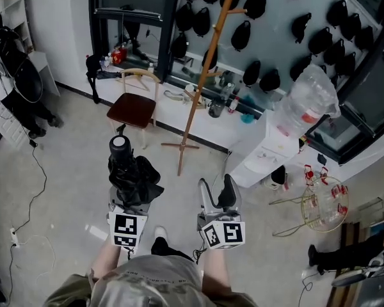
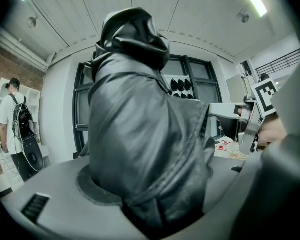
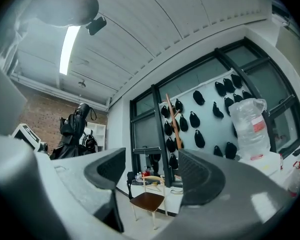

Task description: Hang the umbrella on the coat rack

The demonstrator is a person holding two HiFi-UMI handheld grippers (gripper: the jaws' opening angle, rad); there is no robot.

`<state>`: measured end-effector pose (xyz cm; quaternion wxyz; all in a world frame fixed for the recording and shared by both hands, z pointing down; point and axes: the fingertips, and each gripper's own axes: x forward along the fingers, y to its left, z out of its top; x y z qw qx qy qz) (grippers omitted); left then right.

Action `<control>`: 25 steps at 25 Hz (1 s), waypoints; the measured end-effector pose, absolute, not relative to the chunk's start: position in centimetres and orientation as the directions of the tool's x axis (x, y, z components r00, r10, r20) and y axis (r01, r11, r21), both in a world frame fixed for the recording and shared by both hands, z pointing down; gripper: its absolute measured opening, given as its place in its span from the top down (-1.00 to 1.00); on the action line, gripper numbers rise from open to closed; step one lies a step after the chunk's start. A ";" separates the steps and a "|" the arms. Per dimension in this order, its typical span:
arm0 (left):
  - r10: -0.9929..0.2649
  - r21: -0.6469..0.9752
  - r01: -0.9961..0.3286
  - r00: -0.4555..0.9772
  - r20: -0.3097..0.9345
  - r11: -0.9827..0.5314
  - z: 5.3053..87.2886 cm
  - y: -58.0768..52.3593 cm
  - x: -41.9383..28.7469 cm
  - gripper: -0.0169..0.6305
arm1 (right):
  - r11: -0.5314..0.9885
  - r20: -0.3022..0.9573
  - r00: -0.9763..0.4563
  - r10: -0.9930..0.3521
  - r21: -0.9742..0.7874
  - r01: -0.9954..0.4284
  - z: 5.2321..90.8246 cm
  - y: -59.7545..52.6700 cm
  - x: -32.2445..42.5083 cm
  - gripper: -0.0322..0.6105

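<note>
Your left gripper (image 1: pixel 130 194) is clamped on the umbrella (image 1: pixel 124 165), a folded black bundle that stands up out of the jaws. The head view shows only its top cap and upper folds. The left gripper view shows the fabric (image 2: pixel 140 129) filling the whole space between the two jaws. That view also shows the right gripper (image 2: pixel 252 121) at its right edge.

Your right gripper (image 1: pixel 217 194) has its jaws apart. The right gripper view shows nothing between them; the chair (image 3: pixel 147 201) and the rack (image 3: pixel 175 121) appear through the gap. The umbrella (image 3: pixel 72 129) shows side-on at that view's left.

The rack (image 1: pixel 201 82) stands at the far edge of the floor, by the white counter (image 1: pixel 179 110), well apart from both grippers. The chair (image 1: pixel 133 107) stands near it, to the left. Only the head view shows the rack's crossed foot; in the right gripper view a jaw hides it.
</note>
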<state>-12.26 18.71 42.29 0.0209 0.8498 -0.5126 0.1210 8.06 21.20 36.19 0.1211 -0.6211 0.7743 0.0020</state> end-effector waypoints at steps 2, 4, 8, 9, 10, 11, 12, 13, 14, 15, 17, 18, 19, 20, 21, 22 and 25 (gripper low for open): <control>-0.865 -0.090 -0.875 0.446 0.229 -0.475 42.1 16.4 -11.2 0.00 | 0.238 -0.190 -0.209 -0.959 -0.146 -0.960 36.0 19.1 8.9 -0.10; -0.865 -0.090 -0.875 0.446 0.231 -0.476 42.2 14.2 -10.2 0.00 | 0.250 -0.191 -0.221 -0.956 -0.142 -0.958 35.9 17.1 9.7 -0.10; -0.860 -0.092 -0.869 0.456 0.231 -0.485 42.3 10.2 -8.1 0.00 | 0.271 -0.195 -0.241 -0.951 -0.142 -0.952 35.9 13.5 11.3 -0.10; -0.857 -0.096 -0.867 0.459 0.232 -0.490 42.4 9.4 -7.7 0.00 | 0.276 -0.195 -0.247 -0.949 -0.140 -0.951 35.9 12.7 11.7 -0.10; -0.855 -0.100 -0.864 0.462 0.234 -0.494 42.4 8.7 -7.3 0.00 | 0.282 -0.196 -0.253 -0.947 -0.137 -0.950 35.8 12.1 12.0 -0.10; -0.853 -0.103 -0.861 0.466 0.237 -0.499 42.5 8.1 -6.9 0.00 | 0.287 -0.197 -0.258 -0.946 -0.134 -0.948 35.8 11.4 12.3 -0.10; -0.849 -0.102 -0.857 0.471 0.240 -0.504 42.5 7.6 -6.5 0.00 | 0.291 -0.198 -0.262 -0.944 -0.133 -0.947 35.7 10.9 12.6 -0.10; -0.845 -0.099 -0.854 0.476 0.244 -0.510 42.7 7.1 -6.1 0.00 | 0.295 -0.196 -0.266 -0.944 -0.133 -0.946 35.7 10.4 12.8 -0.10; -0.839 -0.095 -0.850 0.483 0.250 -0.517 42.9 6.6 -5.8 0.00 | 0.300 -0.192 -0.272 -0.943 -0.134 -0.945 35.7 9.9 12.9 -0.10; -0.834 -0.091 -0.847 0.489 0.257 -0.524 43.2 6.2 -5.5 0.00 | 0.307 -0.187 -0.280 -0.942 -0.134 -0.942 35.8 9.5 13.0 -0.10; -0.822 -0.087 -0.838 0.500 0.272 -0.538 43.9 5.6 -5.0 0.00 | 0.323 -0.179 -0.297 -0.938 -0.136 -0.937 36.0 8.9 13.0 -0.10; -0.816 -0.087 -0.833 0.505 0.280 -0.546 44.2 5.2 -4.8 0.00 | 0.328 -0.177 -0.303 -0.937 -0.139 -0.934 36.0 8.7 13.0 -0.10; -0.810 -0.086 -0.829 0.511 0.287 -0.553 44.5 4.9 -4.6 0.00 | 0.331 -0.175 -0.305 -0.936 -0.143 -0.933 36.1 8.4 13.0 -0.10; -0.804 -0.085 -0.824 0.517 0.293 -0.561 44.7 4.5 -4.3 0.00 | 0.330 -0.173 -0.304 -0.937 -0.147 -0.933 36.2 8.2 13.1 -0.10; -0.798 -0.082 -0.818 0.524 0.299 -0.569 45.0 4.2 -4.1 0.00 | 0.326 -0.171 -0.300 -0.939 -0.150 -0.933 36.2 7.9 13.3 -0.10; -0.791 -0.078 -0.813 0.531 0.303 -0.577 45.2 3.8 -3.9 0.00 | 0.319 -0.167 -0.294 -0.941 -0.152 -0.935 36.3 7.7 13.5 -0.10; -0.772 -0.076 -0.795 0.555 0.310 -0.602 45.7 2.4 -3.4 0.00 | 0.293 -0.161 -0.268 -0.950 -0.162 -0.942 36.7 6.9 13.9 -0.10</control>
